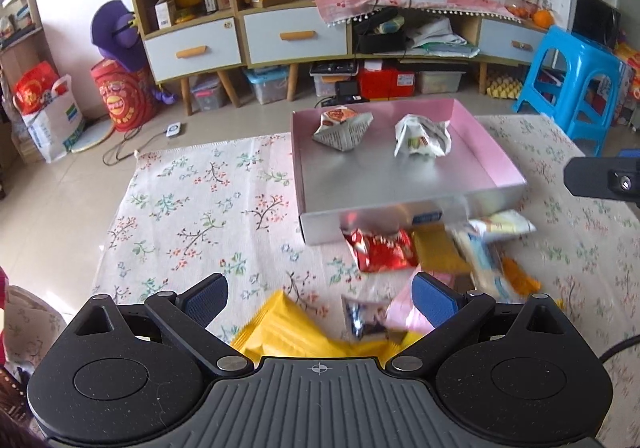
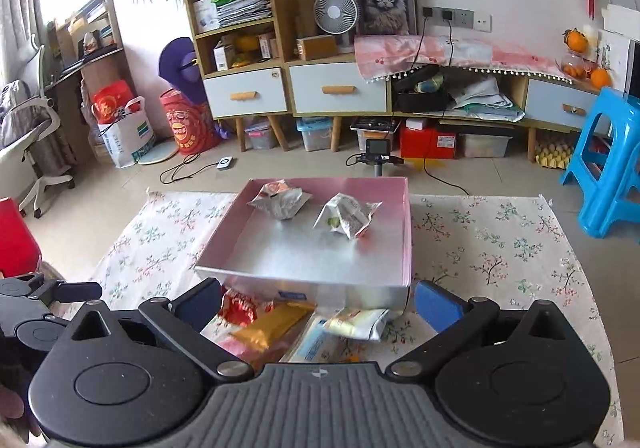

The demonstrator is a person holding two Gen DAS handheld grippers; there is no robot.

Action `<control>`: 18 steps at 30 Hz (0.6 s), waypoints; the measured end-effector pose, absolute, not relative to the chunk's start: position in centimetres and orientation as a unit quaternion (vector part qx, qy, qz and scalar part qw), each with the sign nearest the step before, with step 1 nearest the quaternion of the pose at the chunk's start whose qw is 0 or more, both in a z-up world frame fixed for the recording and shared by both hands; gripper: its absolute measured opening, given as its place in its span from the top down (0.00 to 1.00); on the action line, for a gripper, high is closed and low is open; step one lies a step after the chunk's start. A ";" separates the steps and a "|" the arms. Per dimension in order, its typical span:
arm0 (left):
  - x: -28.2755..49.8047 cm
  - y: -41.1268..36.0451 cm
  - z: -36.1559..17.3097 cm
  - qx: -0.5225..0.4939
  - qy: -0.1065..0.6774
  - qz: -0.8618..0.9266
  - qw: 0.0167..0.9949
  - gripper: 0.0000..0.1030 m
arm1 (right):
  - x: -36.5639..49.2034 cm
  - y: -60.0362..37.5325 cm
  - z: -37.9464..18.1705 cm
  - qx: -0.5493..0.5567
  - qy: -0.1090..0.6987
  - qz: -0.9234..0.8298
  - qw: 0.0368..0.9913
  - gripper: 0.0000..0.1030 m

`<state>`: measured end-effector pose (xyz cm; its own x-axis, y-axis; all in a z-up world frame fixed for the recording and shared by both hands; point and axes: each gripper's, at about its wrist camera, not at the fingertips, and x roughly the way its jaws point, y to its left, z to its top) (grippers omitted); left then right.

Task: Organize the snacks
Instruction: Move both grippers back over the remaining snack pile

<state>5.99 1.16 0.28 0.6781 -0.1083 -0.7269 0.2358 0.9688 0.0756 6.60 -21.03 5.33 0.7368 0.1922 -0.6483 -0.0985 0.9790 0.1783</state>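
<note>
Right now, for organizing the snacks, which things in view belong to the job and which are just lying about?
Belong to the job:
- pink box with two crumpled snack packs inside
- red snack packet, gold packet and yellow packet loose on the floral cloth
- both open hand-held grippers

Just lying about:
- blue stool
- fan
- cat picture

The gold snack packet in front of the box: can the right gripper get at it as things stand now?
Probably yes. The right gripper is open and empty, and the gold packet lies uncovered just beyond its fingers, beside the box.
</note>
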 end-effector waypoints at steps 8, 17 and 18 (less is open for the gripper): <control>4.1 1.4 -1.1 0.105 0.389 -0.117 0.908 0.03 | 4.6 -21.1 3.2 0.070 0.347 0.068 0.933 0.08; 3.9 3.2 -2.9 0.080 0.397 -0.167 0.899 0.03 | 2.5 -20.4 0.8 0.013 0.363 0.114 0.925 0.08; 3.8 3.3 -2.9 0.082 0.393 -0.175 0.899 0.03 | 2.4 -20.3 0.5 0.007 0.363 0.123 0.924 0.08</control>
<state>3.78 3.30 -2.94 0.6298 -0.2509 -0.7351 0.3797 0.9251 0.0096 2.36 -20.35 0.54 0.7058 0.2322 -0.6693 -0.2220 0.9697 0.1022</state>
